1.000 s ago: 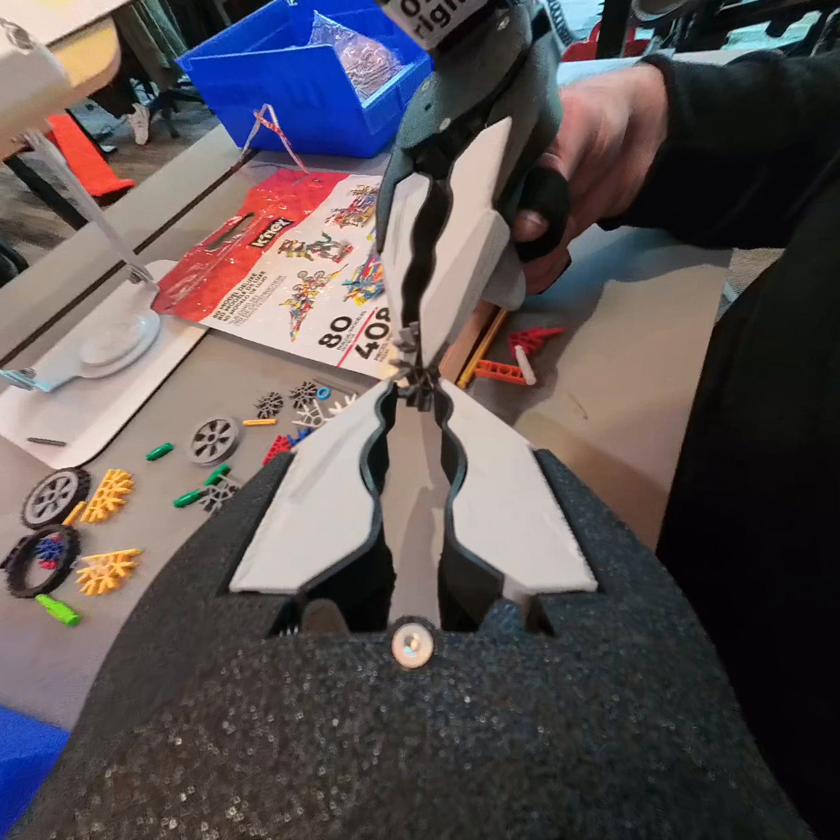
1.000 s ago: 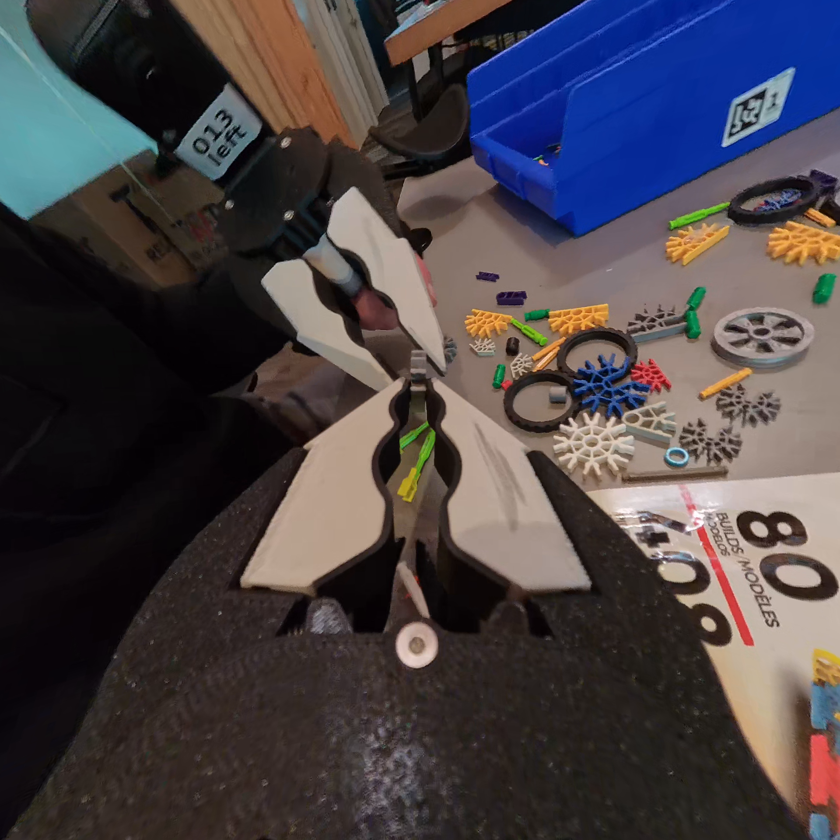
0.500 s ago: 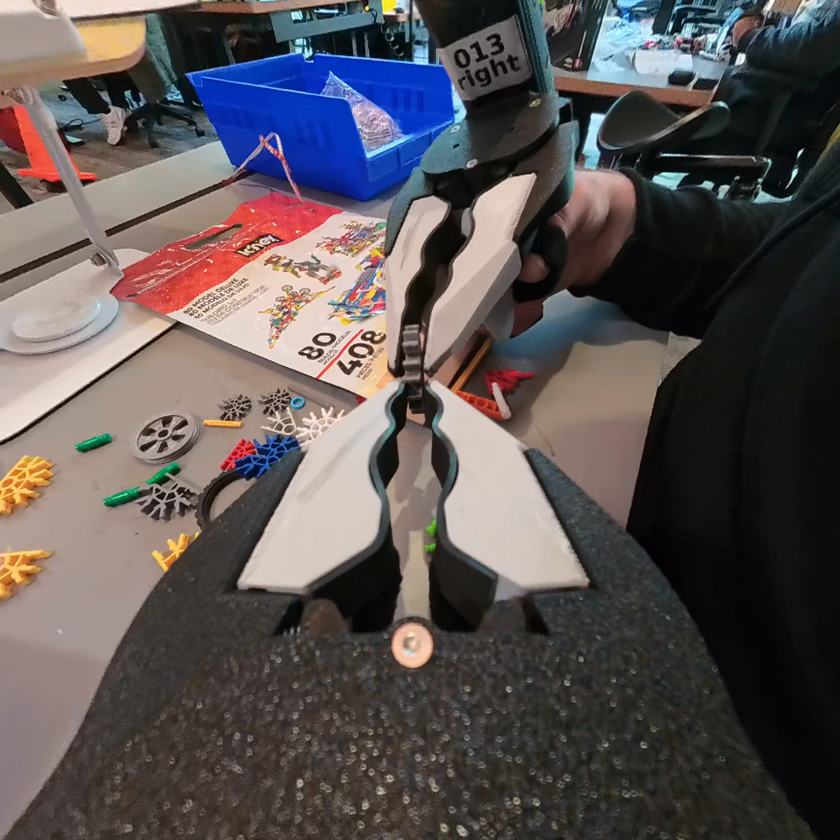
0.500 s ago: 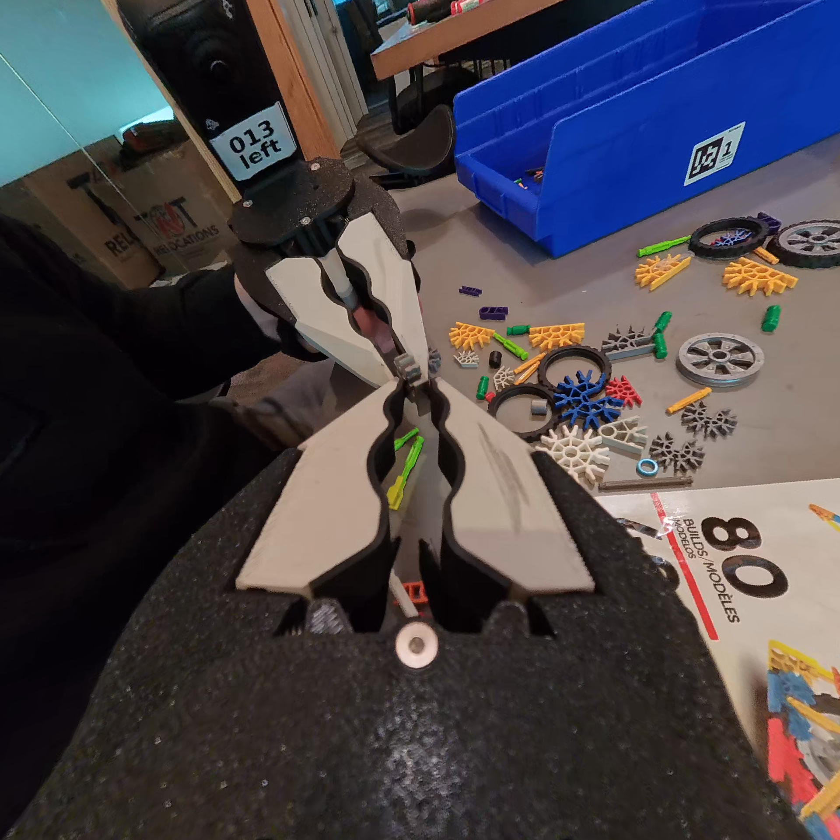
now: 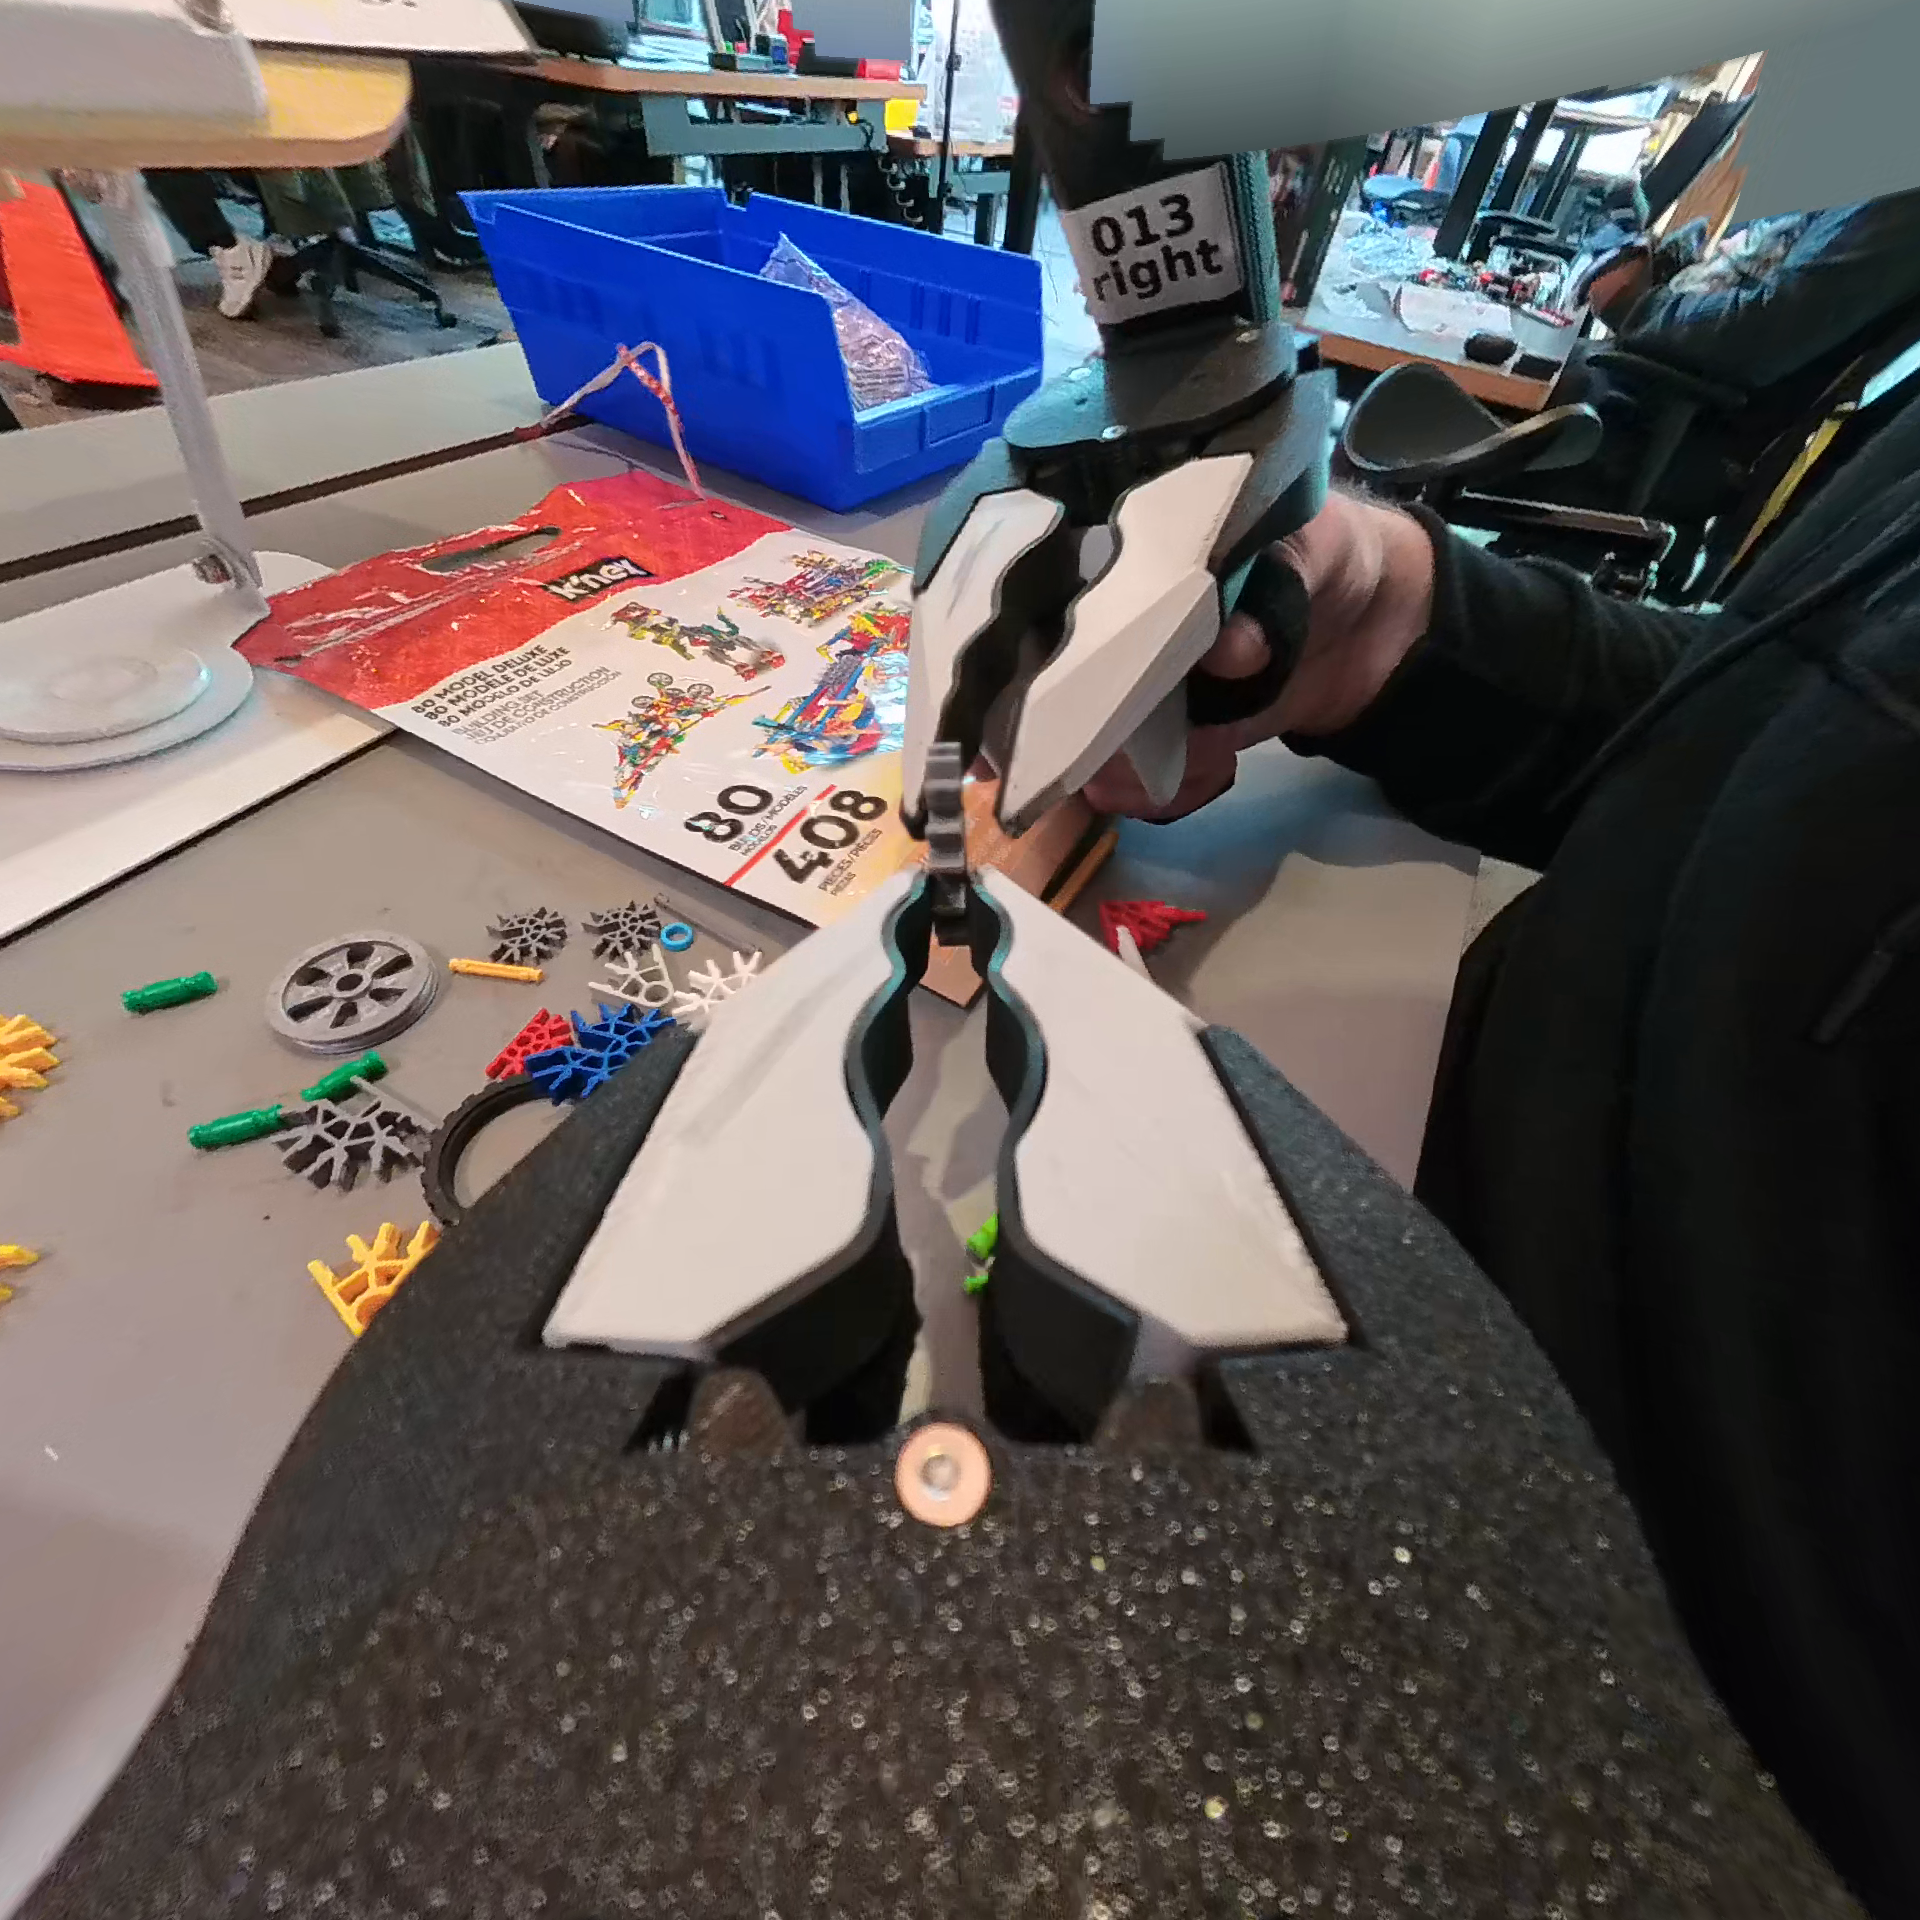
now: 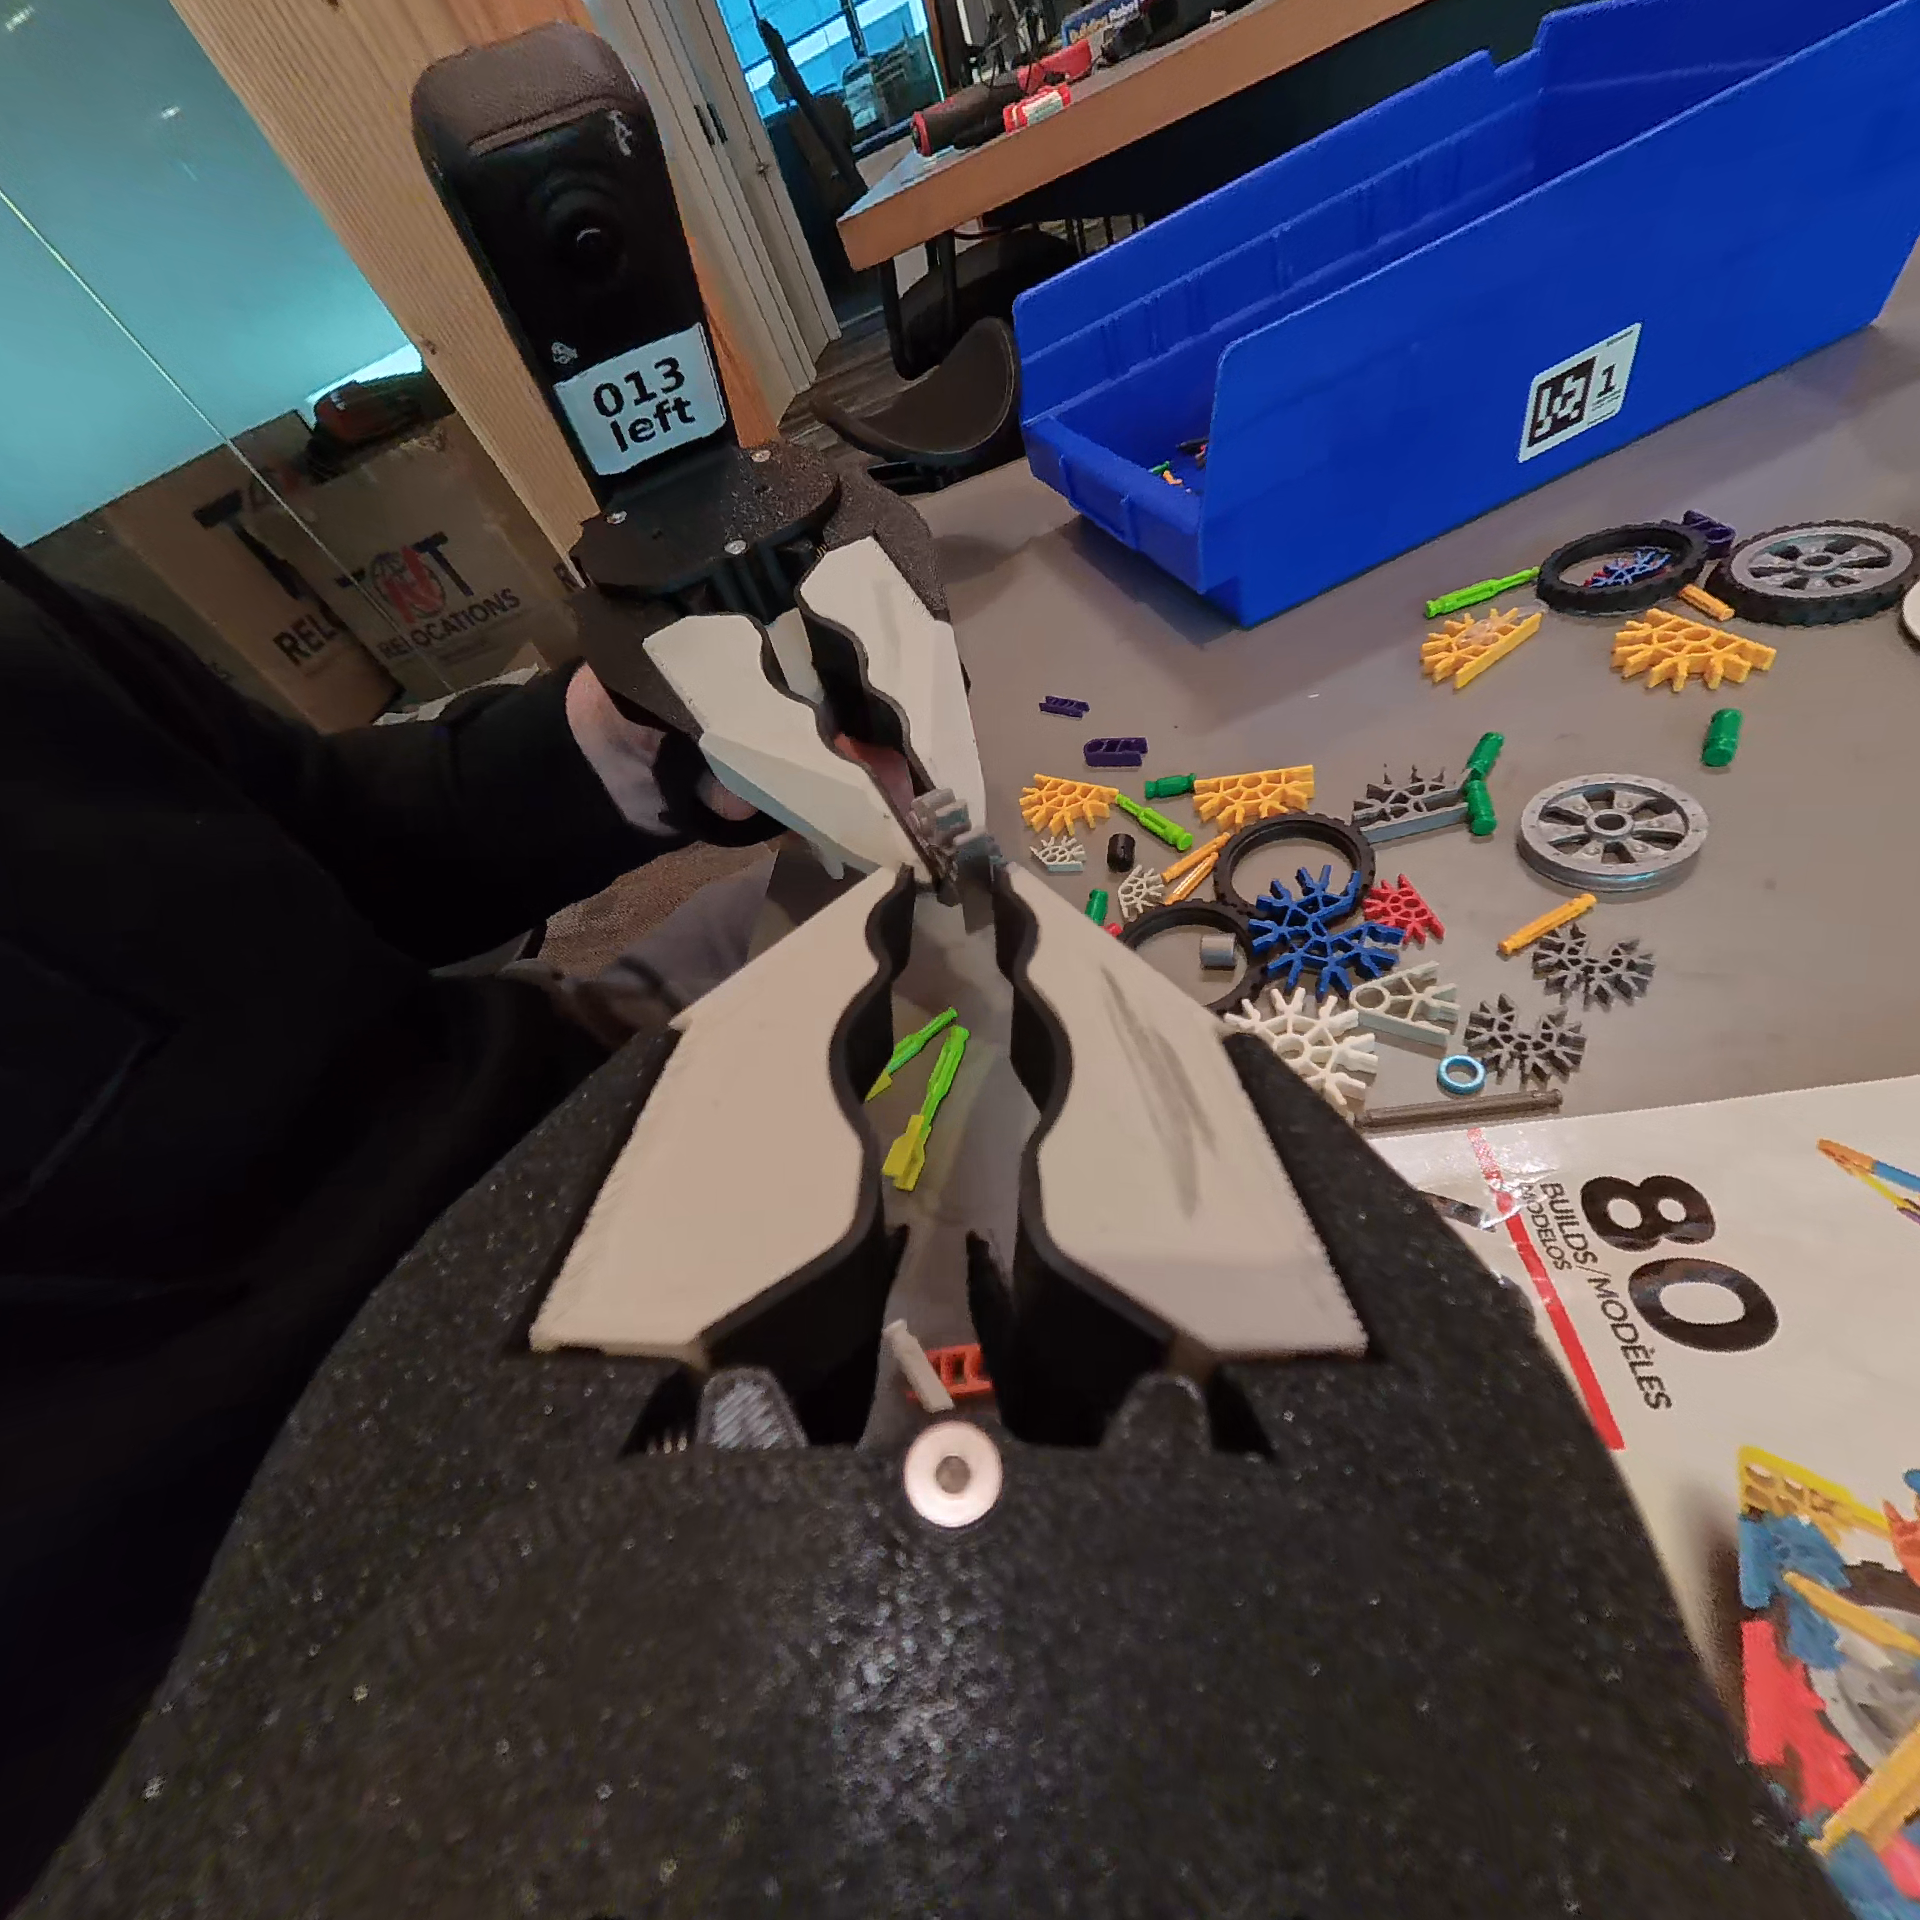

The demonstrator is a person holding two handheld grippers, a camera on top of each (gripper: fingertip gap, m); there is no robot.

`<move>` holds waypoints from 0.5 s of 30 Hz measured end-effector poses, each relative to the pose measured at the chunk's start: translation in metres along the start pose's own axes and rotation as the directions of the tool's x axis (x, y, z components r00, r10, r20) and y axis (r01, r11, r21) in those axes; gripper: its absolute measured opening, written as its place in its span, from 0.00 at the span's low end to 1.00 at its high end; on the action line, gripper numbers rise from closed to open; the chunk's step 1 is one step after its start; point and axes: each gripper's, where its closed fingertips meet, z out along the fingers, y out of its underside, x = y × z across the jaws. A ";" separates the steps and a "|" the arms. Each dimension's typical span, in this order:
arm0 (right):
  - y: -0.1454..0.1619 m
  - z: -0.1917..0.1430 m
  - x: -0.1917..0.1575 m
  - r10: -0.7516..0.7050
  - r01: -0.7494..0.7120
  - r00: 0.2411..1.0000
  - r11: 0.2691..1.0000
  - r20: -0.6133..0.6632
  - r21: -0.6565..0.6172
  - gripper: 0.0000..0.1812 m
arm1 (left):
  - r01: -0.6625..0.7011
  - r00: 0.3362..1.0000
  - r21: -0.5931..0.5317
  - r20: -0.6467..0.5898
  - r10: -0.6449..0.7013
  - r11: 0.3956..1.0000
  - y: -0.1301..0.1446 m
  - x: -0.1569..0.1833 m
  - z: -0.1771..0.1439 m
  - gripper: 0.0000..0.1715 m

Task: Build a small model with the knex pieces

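Left gripper (image 5: 943,902) is pointing forward and slightly up, tips clamped together on a small dark grey connector piece (image 5: 943,831). Right gripper (image 5: 961,800) is coming down from above, tilted, held by a hand (image 5: 1309,644) in a black sleeve; its tips are meeting the same grey piece tip to tip, closed on it in the right wrist view (image 6: 951,883). Both are hovering above the grey table (image 5: 312,831). Loose wheels, rods and connectors are lying left of the left gripper, a printed plastic bag (image 5: 644,644) ahead-left, and a blue bin (image 5: 748,332) beyond it.
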 end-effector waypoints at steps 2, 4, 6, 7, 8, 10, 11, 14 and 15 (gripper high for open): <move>-0.003 -0.002 0.004 0.012 -0.012 1.000 1.000 -0.019 0.020 0.09 | 0.043 0.999 0.019 0.002 -0.043 0.999 -0.002 -0.003 -0.001 0.02; -0.008 -0.006 0.011 0.037 -0.035 0.998 0.998 -0.043 0.049 0.10 | 0.118 0.993 0.053 0.011 -0.119 0.992 -0.005 -0.011 -0.002 0.02; -0.013 -0.011 0.019 0.070 -0.063 0.995 0.995 -0.076 0.083 0.10 | 0.219 0.975 0.092 0.005 -0.220 0.971 -0.008 -0.017 -0.004 0.02; -0.014 -0.013 0.024 0.088 -0.080 0.992 0.992 -0.091 0.093 0.09 | 0.260 0.965 0.109 0.004 -0.262 0.959 -0.009 -0.020 -0.005 0.02; -0.014 -0.015 0.027 0.106 -0.096 0.990 0.990 -0.097 0.102 0.09 | 0.292 0.956 0.118 0.000 -0.294 0.949 -0.008 -0.023 -0.006 0.02; -0.015 -0.016 0.029 0.127 -0.116 0.987 0.987 -0.098 0.113 0.09 | 0.338 0.940 0.132 -0.009 -0.340 0.932 -0.008 -0.025 -0.008 0.02; -0.014 -0.016 0.029 0.126 -0.115 0.987 0.987 -0.099 0.109 0.09 | 0.357 0.934 0.137 -0.018 -0.358 0.924 -0.009 -0.025 -0.009 0.02; -0.012 -0.013 0.026 0.105 -0.097 0.990 0.991 -0.092 0.090 0.10 | 0.367 0.929 0.120 -0.004 -0.370 0.922 -0.006 -0.026 -0.010 0.02; -0.012 -0.012 0.025 0.100 -0.092 0.991 0.992 -0.091 0.086 0.10 | 0.359 0.932 0.102 0.007 -0.362 0.928 -0.003 -0.026 -0.009 0.02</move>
